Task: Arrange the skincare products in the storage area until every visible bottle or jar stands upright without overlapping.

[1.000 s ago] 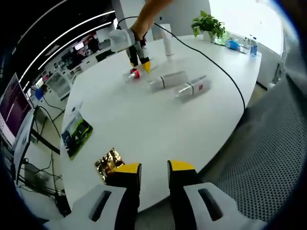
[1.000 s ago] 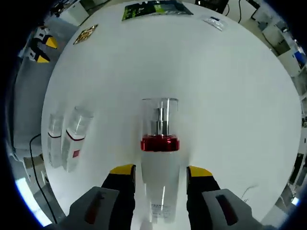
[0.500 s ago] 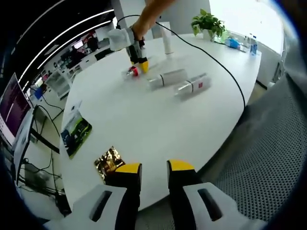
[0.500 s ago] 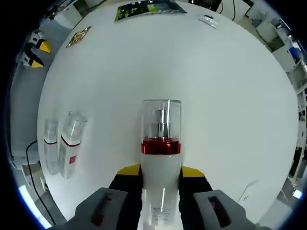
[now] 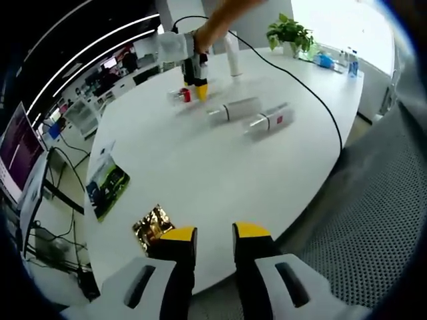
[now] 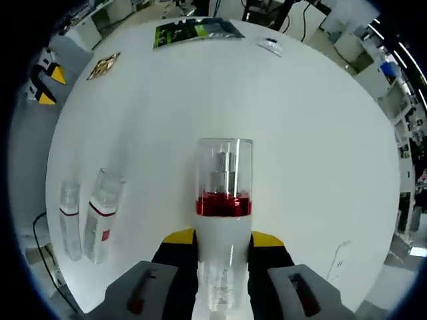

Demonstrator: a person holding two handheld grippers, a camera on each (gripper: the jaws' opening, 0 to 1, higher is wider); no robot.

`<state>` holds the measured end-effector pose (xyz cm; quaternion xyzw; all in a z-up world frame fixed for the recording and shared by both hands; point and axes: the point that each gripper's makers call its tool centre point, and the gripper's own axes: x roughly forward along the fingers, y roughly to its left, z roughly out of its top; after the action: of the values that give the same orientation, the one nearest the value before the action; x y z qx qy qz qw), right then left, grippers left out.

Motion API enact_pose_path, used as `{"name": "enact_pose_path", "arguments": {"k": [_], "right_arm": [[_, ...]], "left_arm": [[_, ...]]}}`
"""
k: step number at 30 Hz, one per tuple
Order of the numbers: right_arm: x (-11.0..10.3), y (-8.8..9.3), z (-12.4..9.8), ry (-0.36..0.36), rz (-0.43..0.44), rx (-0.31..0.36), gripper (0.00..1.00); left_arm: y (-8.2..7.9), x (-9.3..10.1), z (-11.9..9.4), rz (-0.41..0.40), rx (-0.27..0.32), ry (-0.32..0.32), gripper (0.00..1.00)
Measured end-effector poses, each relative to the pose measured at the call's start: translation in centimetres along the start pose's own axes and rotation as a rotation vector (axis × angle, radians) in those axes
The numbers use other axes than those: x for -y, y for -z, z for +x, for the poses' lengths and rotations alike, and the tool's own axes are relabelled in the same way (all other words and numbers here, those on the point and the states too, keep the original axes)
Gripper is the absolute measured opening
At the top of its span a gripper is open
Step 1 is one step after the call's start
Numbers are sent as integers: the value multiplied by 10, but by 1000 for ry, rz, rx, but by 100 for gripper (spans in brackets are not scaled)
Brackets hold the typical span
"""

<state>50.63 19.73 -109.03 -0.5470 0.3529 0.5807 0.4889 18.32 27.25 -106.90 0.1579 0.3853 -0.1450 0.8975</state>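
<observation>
A white pump bottle point(image 6: 223, 200) with a red collar and a clear cap sits between my right gripper's point(image 6: 223, 243) yellow-tipped jaws, which are shut on its body. In the left gripper view the same gripper point(image 5: 195, 85), held by a gloved hand, carries that bottle point(image 5: 181, 95) just above the white table point(image 5: 200, 167). Two clear-capped bottles point(image 5: 233, 110) point(image 5: 268, 120) lie on their sides side by side; the right gripper view has them at lower left point(image 6: 69, 220) point(image 6: 100, 217). A white bottle point(image 5: 233, 61) stands upright at the far side. My left gripper point(image 5: 213, 243) hovers open over the near table edge, nothing between its jaws.
A black cable point(image 5: 293, 87) runs across the table past the lying bottles. A green brochure point(image 5: 107, 183) and a gold packet point(image 5: 152, 227) lie near my left gripper. A potted plant point(image 5: 290, 33) stands at the far edge. Grey carpet lies beyond the table edge on the right.
My right gripper's jaws have closed on the red-collared bottle and raised it off the table, with the tabletop now looking farther away. The left gripper has stayed put.
</observation>
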Motion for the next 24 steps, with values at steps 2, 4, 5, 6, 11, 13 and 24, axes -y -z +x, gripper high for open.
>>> {"name": "enact_pose_path", "arguments": {"k": [2, 4, 5, 6, 11, 13, 24], "right_arm": [[0, -5, -6, 18, 23, 28, 20], [-3, -10, -14, 27, 30, 54, 20], [-3, -14, -19, 43, 40, 74, 20], [-5, -17, -23, 56, 50, 94, 20], [-19, -38, -55, 110, 137, 234, 20], [-26, -43, -69, 126, 182, 284, 20], [-84, -51, -134, 176, 486, 619, 20]], "left_arm": [[-1, -1, 0, 1, 3, -2, 18], [-1, -1, 0, 1, 5, -2, 18], [-1, -1, 0, 1, 5, -2, 18], [-1, -1, 0, 3, 6, -2, 19], [-4, -1, -1, 6, 19, -4, 20], [-5, -1, -1, 13, 27, -6, 20], [-12, 3, -3, -1, 65, 24, 22]]}}
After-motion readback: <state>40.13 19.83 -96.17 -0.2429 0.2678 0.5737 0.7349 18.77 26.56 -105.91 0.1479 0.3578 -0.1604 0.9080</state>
